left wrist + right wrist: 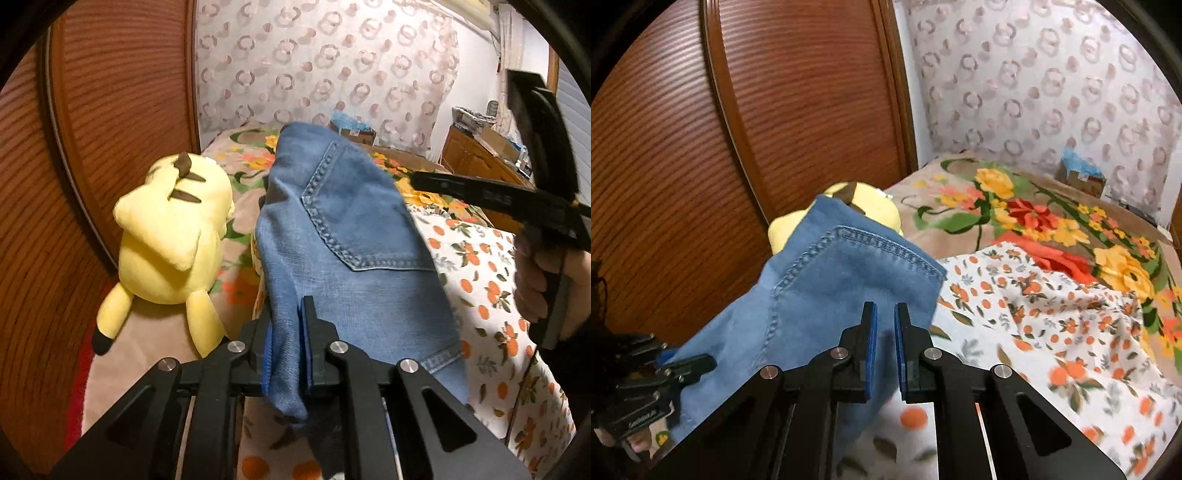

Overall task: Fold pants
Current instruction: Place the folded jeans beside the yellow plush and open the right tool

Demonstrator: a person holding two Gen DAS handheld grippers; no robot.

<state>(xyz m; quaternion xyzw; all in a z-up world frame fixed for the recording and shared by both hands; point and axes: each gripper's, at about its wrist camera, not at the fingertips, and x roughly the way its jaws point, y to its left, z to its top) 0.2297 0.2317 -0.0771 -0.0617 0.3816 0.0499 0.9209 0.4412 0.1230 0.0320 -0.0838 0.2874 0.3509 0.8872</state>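
Left wrist view shows my left gripper (pixel 290 332) clamped on a bunched edge of the jeans (pixel 343 221), the denim pinched between its blue pads and hanging out below them. The rest of the jeans rises ahead of me, back pocket facing the camera, held up off the bedsheet (pixel 491 266) with its orange-fruit print. A yellow plush toy (pixel 173 243) lies just beside the jeans on the left, against the wooden headboard (pixel 92 110).

In the right wrist view my right gripper (pixel 885 325) has its fingers close together with a narrow slot between the pads. Denim lies right under and behind them, but I cannot see cloth pressed between the pads, so I judge them nearly closed on nothing, or at most catching a thin edge; I cannot tell for sure. The left gripper (pixel 653 384) shows at the far left of this view, holding the lower end of the cloth.

I judge this to be the lifting part of a fold: one end is raised so that it can be carried over the other. The next move calls for a sure second grip with the right gripper on the free corner, then both hands travelling together so the cloth lands flat on the sheet, clear of the toy and the flowered blanket (pixel 1034 206) beyond.
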